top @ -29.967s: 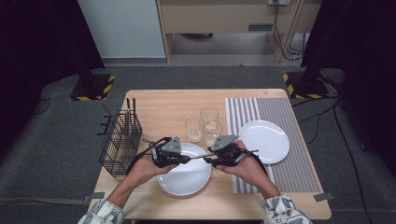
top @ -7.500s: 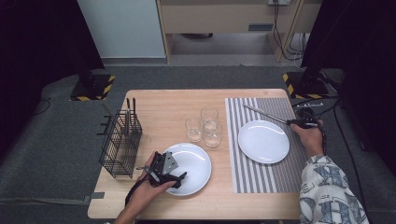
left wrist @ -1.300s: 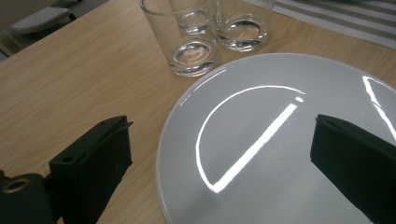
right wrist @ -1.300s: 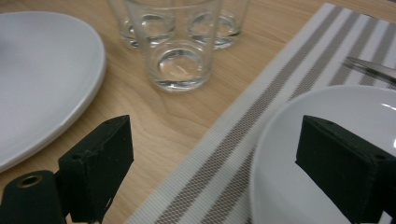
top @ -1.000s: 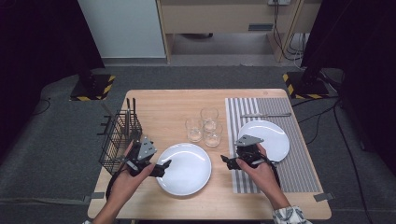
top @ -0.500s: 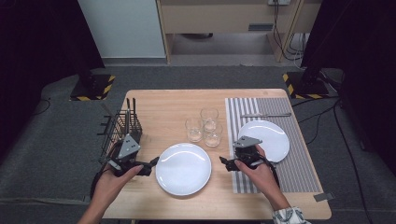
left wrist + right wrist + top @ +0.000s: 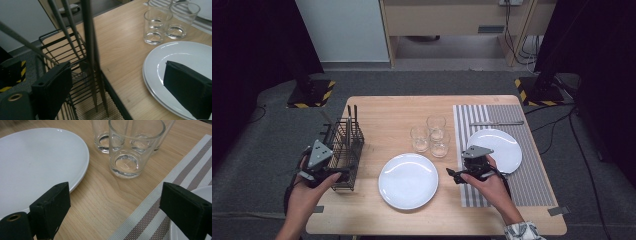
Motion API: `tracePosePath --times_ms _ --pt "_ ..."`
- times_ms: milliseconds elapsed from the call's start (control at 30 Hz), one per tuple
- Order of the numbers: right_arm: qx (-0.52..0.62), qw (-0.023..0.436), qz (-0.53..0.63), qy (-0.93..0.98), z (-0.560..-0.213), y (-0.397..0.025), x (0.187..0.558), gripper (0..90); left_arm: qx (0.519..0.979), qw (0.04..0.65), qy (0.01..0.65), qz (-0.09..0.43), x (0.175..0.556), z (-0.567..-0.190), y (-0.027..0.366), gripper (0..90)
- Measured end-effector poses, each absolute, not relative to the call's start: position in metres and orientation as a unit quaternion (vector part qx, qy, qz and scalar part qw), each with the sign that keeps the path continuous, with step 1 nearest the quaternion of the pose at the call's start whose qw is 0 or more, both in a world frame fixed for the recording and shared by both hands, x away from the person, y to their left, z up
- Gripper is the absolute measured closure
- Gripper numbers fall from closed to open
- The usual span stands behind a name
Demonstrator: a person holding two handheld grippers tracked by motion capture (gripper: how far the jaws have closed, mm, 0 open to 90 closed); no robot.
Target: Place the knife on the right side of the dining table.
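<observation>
While the left gripper [image 7: 343,175] hangs at the wire basket [image 7: 343,150], jaws wide, the basket's dark upright rods [image 7: 91,50] stand between them. Beside the near plate [image 7: 408,180], the right gripper [image 7: 452,175] is also spread wide, its jaws framing bare table [image 7: 105,202] short of the glasses [image 7: 128,152].

The left gripper [image 7: 343,173] sits at lower left, beside the wire basket [image 7: 343,150]. The right gripper [image 7: 453,175] sits right of centre, between two white plates [image 7: 408,180], at the striped mat's [image 7: 532,175] left edge.
</observation>
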State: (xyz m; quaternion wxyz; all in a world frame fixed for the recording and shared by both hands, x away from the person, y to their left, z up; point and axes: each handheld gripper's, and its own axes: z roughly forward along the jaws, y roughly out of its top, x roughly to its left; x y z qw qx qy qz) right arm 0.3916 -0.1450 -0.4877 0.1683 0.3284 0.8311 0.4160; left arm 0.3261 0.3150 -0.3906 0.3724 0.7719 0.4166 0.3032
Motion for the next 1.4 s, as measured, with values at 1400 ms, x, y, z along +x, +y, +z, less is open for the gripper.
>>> tracePosePath --times_ms 1400 --pt "0.327 0.154 0.419 0.833 -0.49 -0.142 0.391 9.4 0.767 0.342 0.449 0.307 0.364 -0.374 0.365 6.7"
